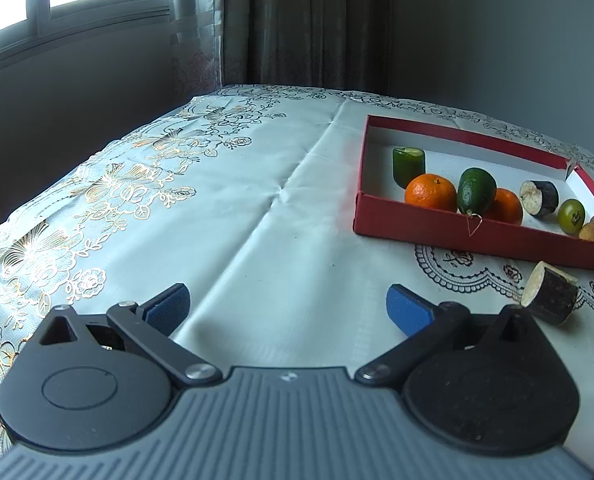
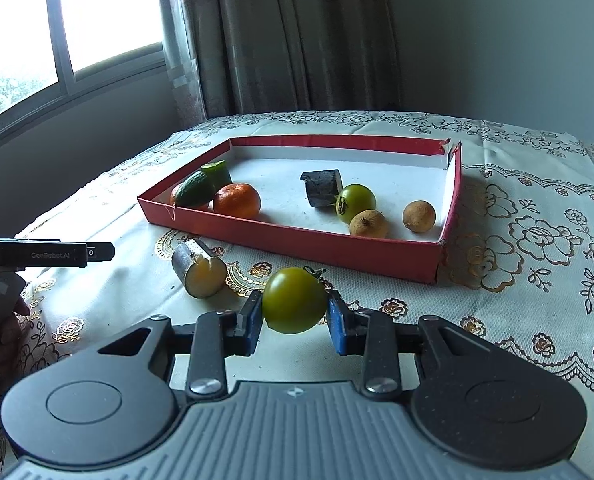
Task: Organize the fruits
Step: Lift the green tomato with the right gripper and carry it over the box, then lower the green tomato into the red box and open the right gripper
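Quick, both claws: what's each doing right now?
Left claw: open, empty.
Right claw: shut on the green tomato.

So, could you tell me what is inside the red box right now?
The red box holds two oranges, an avocado, a cucumber piece, a dark cut piece, a green tomato and two small brown fruits. One orange is mostly covered.

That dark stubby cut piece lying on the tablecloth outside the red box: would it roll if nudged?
The dark cut piece lies on its curved side, so a nudge would probably roll it. It looks stiff and should keep its shape. Its moist-looking cut face may be slippery.
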The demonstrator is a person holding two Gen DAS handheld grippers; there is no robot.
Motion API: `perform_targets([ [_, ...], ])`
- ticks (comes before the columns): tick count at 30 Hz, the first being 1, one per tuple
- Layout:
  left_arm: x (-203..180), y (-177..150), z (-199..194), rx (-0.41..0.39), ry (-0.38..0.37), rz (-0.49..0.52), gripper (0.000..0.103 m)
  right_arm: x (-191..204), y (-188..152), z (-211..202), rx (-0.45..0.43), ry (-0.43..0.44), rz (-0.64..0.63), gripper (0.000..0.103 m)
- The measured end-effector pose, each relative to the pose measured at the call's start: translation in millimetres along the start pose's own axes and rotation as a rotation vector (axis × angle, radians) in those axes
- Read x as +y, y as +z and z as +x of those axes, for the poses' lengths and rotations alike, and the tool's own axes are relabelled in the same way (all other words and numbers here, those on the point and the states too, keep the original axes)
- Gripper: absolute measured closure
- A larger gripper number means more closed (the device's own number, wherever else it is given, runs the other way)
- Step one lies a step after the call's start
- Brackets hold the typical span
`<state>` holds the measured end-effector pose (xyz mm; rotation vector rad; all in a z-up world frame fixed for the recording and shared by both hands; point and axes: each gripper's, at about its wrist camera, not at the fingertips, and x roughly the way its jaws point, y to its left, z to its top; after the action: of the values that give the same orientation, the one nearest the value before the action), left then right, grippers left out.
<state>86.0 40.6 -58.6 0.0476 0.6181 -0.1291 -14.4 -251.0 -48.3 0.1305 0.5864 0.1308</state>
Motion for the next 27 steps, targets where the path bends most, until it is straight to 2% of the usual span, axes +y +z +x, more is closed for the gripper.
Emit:
perform_targets([
  [13, 0.3, -0.6, -1.2, -0.004, -0.004, 0.001, 0.0, 3.9, 32.1, 2.3, -0.062, -0.055, 0.005, 0.07],
  [27, 0.1, -0.6, -5.2, -0.021, -0.026, 0.004, 0.0, -3.5, 74.0, 46.6, -0.077, -0.186, 0.008, 0.07],
])
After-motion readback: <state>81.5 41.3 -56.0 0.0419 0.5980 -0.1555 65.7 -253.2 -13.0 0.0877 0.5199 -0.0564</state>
